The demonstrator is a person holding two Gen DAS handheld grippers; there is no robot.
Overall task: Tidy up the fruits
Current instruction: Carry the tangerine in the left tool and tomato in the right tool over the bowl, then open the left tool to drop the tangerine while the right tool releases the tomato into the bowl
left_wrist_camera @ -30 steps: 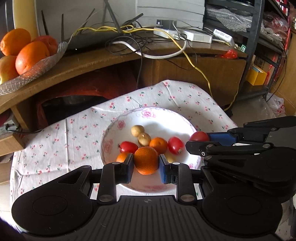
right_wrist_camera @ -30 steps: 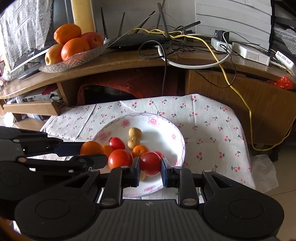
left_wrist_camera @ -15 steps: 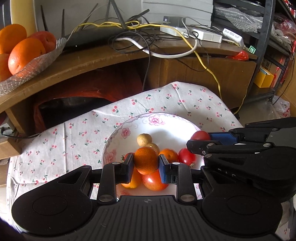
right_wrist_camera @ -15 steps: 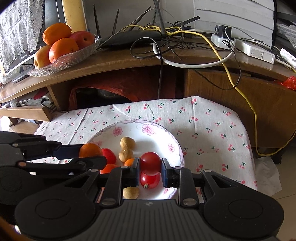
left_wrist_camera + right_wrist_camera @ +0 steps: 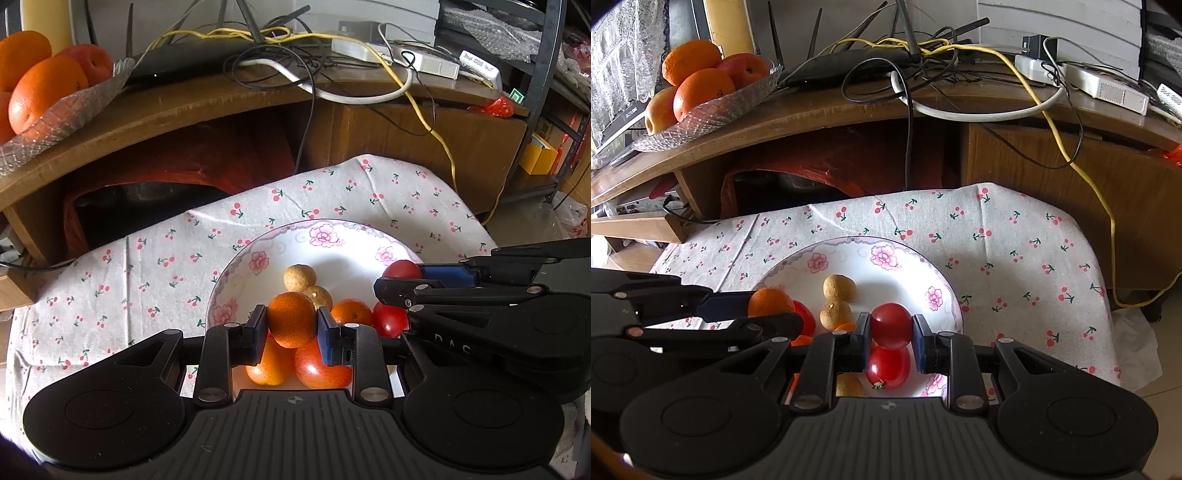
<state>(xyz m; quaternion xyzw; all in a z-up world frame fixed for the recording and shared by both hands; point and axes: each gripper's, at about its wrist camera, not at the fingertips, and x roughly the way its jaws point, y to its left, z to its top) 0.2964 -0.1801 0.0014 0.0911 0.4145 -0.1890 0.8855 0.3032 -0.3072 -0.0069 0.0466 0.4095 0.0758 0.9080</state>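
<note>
My left gripper (image 5: 291,332) is shut on a small orange mandarin (image 5: 291,318), held above the near part of a white floral plate (image 5: 255,254). My right gripper (image 5: 890,338) is shut on a red cherry tomato (image 5: 891,324), also raised over the plate (image 5: 886,254). Both grippers hang side by side; the right one (image 5: 400,282) shows in the left wrist view with its tomato (image 5: 402,268). On the plate lie two tan longans (image 5: 839,288), more mandarins (image 5: 351,312) and red tomatoes (image 5: 888,367).
The plate sits on a cherry-print cloth (image 5: 1015,240) over a low table. Behind is a curved wooden shelf (image 5: 831,110) with tangled cables, a router and a glass dish of large oranges and apples (image 5: 701,85). A metal rack (image 5: 546,92) stands at the right.
Both grippers have risen and drawn back from the plate, each carrying its fruit upward; the fruit left on the plate now shows below the held pieces.
</note>
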